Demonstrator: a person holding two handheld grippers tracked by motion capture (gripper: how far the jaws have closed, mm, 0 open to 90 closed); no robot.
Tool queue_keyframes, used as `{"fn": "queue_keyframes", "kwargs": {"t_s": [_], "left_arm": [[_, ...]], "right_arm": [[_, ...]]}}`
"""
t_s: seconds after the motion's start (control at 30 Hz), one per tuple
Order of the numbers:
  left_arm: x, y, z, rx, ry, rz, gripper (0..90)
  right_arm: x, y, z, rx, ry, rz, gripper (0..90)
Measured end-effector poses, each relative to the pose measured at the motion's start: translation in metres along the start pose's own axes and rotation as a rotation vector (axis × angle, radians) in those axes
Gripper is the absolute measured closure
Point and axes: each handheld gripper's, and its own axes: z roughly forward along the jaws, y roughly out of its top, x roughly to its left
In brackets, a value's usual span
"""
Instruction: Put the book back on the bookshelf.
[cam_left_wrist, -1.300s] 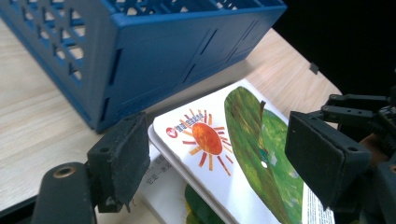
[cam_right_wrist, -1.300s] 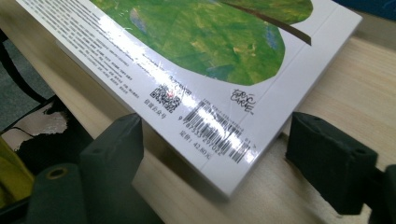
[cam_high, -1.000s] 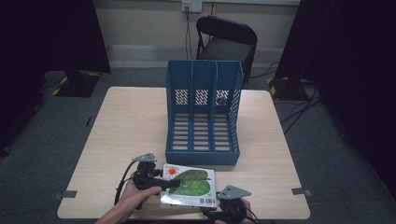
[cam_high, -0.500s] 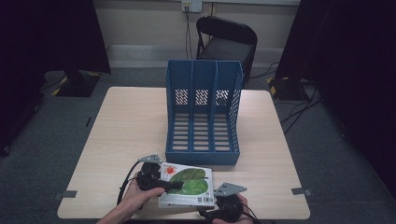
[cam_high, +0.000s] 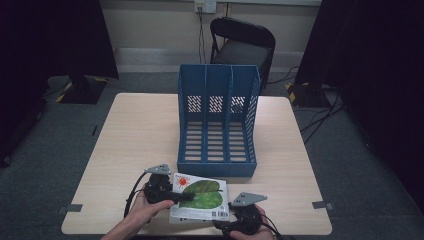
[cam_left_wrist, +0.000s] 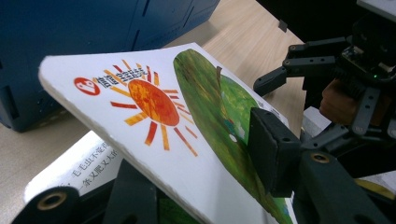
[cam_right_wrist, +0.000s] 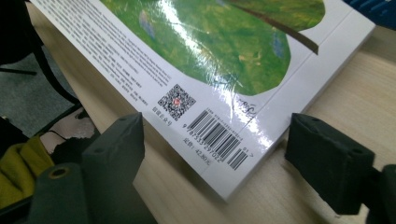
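Observation:
A white book (cam_high: 200, 199) with an orange sun and a green leaf on its cover lies at the table's near edge. My left gripper (cam_high: 186, 196) is shut on its left edge. In the left gripper view the upper pad (cam_left_wrist: 273, 154) presses on the cover (cam_left_wrist: 154, 107), which is tilted up off a second book (cam_left_wrist: 79, 172) below. These jaws have just been closing on it. My right gripper (cam_high: 227, 221) is open at the near right corner. Its jaws (cam_right_wrist: 222, 158) have just narrowed slightly. The barcode corner (cam_right_wrist: 219, 135) sits between the pads, touching neither.
A blue three-slot file rack (cam_high: 217, 125) stands open-fronted on the table just beyond the book. A black folding chair (cam_high: 242, 42) stands behind the table. Bare wood lies left (cam_high: 135, 135) and right of the rack. The right gripper (cam_left_wrist: 275, 67) appears across the book in the left gripper view.
The left jaws have closed onto the book's left edge. Both hands have stayed almost where they were, and the book still lies at the near edge.

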Motion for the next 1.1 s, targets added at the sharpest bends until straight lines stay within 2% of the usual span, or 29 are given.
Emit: {"fn": "queue_keyframes", "kwargs": {"t_s": [0.13,0.27,0.37,0.43,0.5,0.67,0.77,0.87,0.93,1.1], "left_arm": [[-0.002,0.000,0.000,-0.008,-0.002,0.010,58.0],[-0.005,0.002,0.000,-0.002,0.003,0.041,58.8],[-0.006,0.002,0.003,0.012,-0.012,0.040,58.8],[-0.007,0.000,0.006,0.028,-0.032,0.026,58.8],[-0.009,0.001,0.008,0.038,-0.042,0.036,58.6],[-0.017,0.003,0.011,0.055,-0.047,0.107,58.7],[-0.020,0.003,0.011,0.056,-0.042,0.142,58.7],[-0.026,0.004,0.010,0.057,-0.047,0.193,58.8],[-0.030,0.004,0.011,0.062,-0.041,0.236,58.9],[-0.038,0.003,0.011,0.070,-0.051,0.298,58.9]], "right_arm": [[-0.003,0.002,-0.002,-0.004,0.014,0.004,21.1],[-0.006,0.004,-0.006,-0.023,0.008,0.014,21.5],[-0.010,0.006,-0.009,-0.035,0.001,0.027,21.6],[-0.012,0.006,-0.010,-0.038,-0.003,0.035,21.7],[-0.013,0.006,-0.009,-0.032,-0.003,0.044,21.7],[-0.015,0.006,-0.008,-0.026,-0.017,0.055,19.6],[-0.020,0.005,-0.009,-0.025,-0.022,0.093,18.1],[-0.024,0.004,-0.009,-0.024,-0.018,0.125,18.5],[-0.025,0.004,-0.007,-0.018,-0.017,0.144,15.1],[-0.032,0.003,-0.009,-0.029,-0.013,0.191,11.7]]}}
